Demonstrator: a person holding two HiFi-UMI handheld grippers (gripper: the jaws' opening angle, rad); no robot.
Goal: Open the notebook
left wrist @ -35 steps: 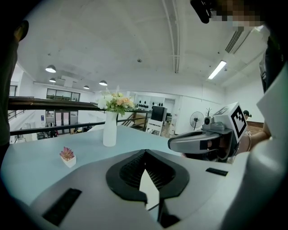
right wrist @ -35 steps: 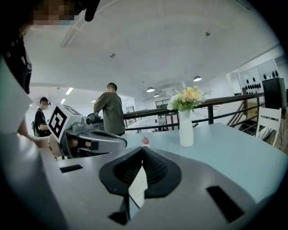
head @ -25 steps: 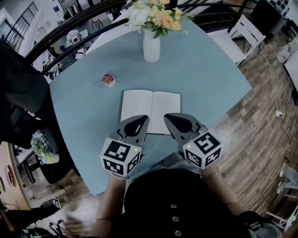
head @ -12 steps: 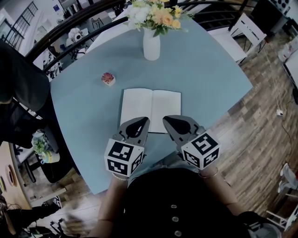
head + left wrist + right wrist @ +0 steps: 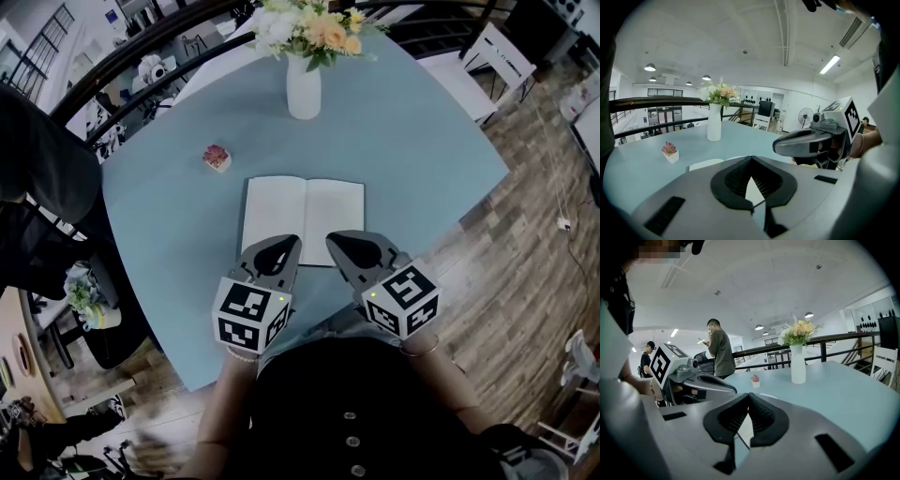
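Head view: the notebook [image 5: 303, 220] lies open and flat by the table's [image 5: 422, 141] near edge. The tips of the left gripper [image 5: 286, 246] and right gripper [image 5: 342, 244] are at its near side. A vase [image 5: 304, 92] holding flowers [image 5: 309, 28] stands by the far edge. A small pot [image 5: 217, 157] (pink plant in it) sits toward the left edge.

Left gripper view: jaws together, nothing between.

Right gripper view: likewise closed and empty.

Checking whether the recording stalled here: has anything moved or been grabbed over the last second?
Nothing visibly changed. The notebook lies open on the table as before, the left claw and right claw are shut and empty at its near edge, and the vase and small plant stand where they were.
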